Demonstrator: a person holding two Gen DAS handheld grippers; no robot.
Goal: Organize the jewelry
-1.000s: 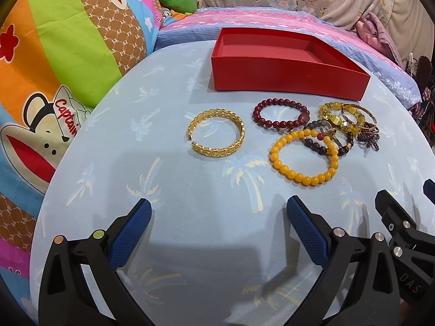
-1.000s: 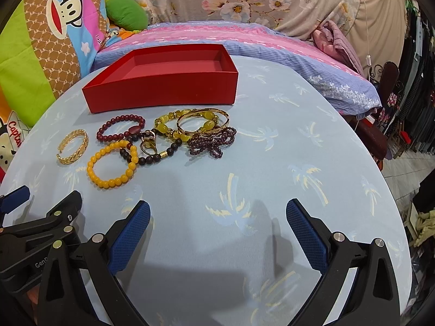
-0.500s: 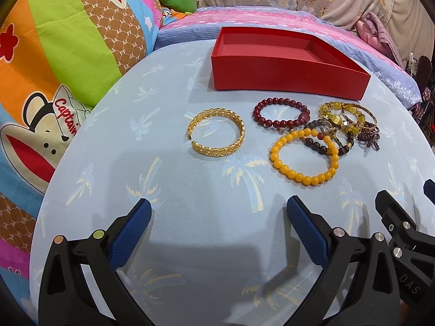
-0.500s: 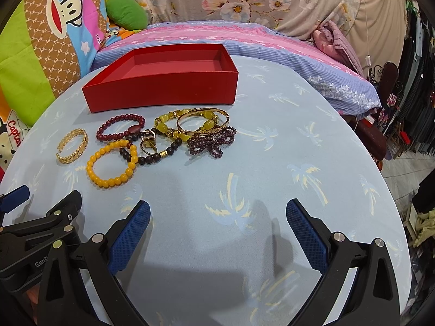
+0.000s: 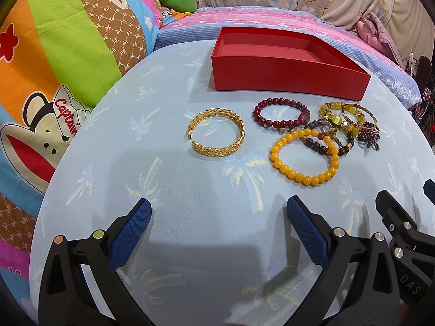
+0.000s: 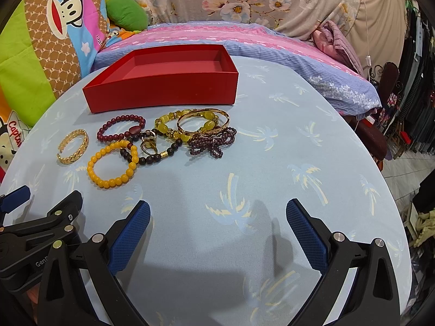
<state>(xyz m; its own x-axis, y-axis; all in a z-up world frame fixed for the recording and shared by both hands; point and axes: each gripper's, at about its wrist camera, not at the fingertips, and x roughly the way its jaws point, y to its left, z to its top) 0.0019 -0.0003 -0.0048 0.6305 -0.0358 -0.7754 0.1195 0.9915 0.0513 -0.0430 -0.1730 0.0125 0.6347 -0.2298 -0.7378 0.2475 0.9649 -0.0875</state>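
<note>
An empty red box stands at the far side of the round table. In front of it lie a gold cuff bangle, a dark red bead bracelet, an orange bead bracelet, a dark bead bracelet, yellow bead bracelets and a purple bead strand. My left gripper is open and empty, near the front edge, well short of the bangle. My right gripper is open and empty, right of the jewelry.
The table wears a light blue cloth with palm prints. Colourful cushions lie to the left, a striped bed behind, and a dark chair and floor past the right edge.
</note>
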